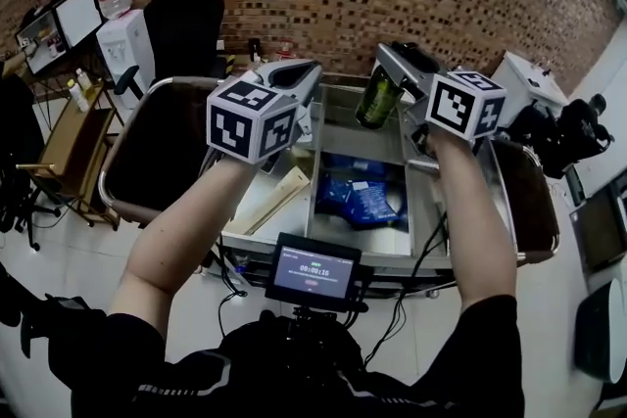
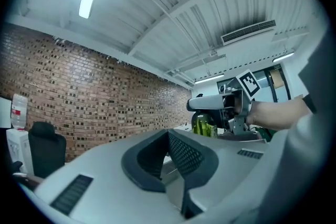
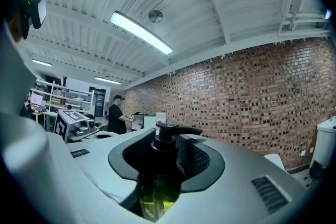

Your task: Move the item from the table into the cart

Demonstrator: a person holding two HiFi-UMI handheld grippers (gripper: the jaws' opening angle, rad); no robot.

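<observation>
Hand-held gripper on the right (image 1: 394, 71), clamped on a green pump bottle (image 1: 375, 99) just below its black pump head. Bottle hanging roughly upright above the far edge of the metal cart (image 1: 423, 240), over the middle bay. Hand-held gripper on the left (image 1: 294, 73), jaws drawn together on nothing, raised level beside it over the cart's left side. Blue packets (image 1: 361, 201) lying in the middle bay, a flat tan board (image 1: 279, 199) in the left bay. Probably the carry, close to set-down. To do it well: lower straight into bare floor beside the packets, keep the bottle upright, loosen only once its base rests, hold the empty gripper clear of the rim.
</observation>
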